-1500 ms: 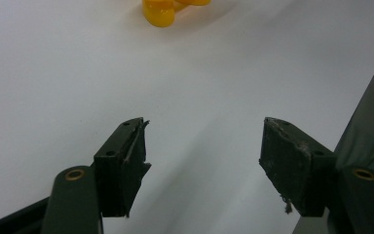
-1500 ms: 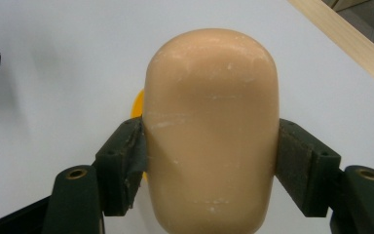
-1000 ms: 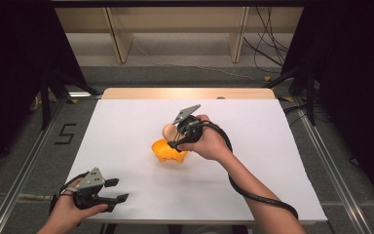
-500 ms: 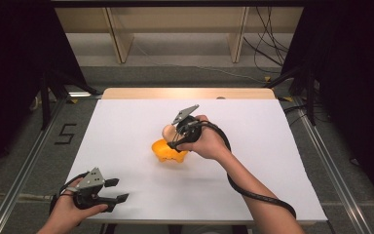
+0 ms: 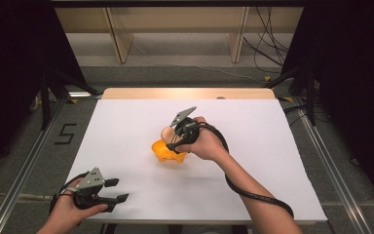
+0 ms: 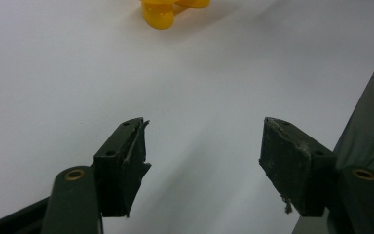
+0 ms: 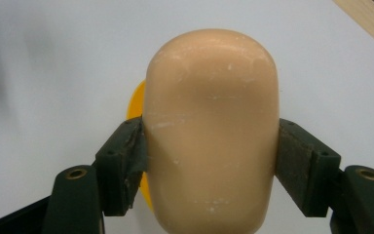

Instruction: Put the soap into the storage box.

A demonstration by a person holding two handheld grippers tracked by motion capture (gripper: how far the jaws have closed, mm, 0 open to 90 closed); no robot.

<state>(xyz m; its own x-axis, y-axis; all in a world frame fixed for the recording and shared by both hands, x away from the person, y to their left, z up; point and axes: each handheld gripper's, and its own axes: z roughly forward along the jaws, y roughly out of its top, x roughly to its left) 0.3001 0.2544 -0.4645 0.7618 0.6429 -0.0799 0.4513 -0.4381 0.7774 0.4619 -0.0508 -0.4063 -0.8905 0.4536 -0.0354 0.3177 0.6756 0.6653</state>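
A smooth tan rounded body is clamped between both pads of my right gripper, whose jaws press on its two sides. In the high view this tan body peeks out beside the right gripper, near the table's middle, just above an orange piece that lies on the white tabletop. The orange piece shows behind the tan body. My left gripper rests at the front left edge, jaws wide apart with nothing between them. The orange piece lies far ahead of it.
A wooden strip borders the table's far edge. Metal rails run along the floor on both sides, with a "5" marked at left. Shelving legs and cables stand beyond the table. A black cable trails along the right forearm.
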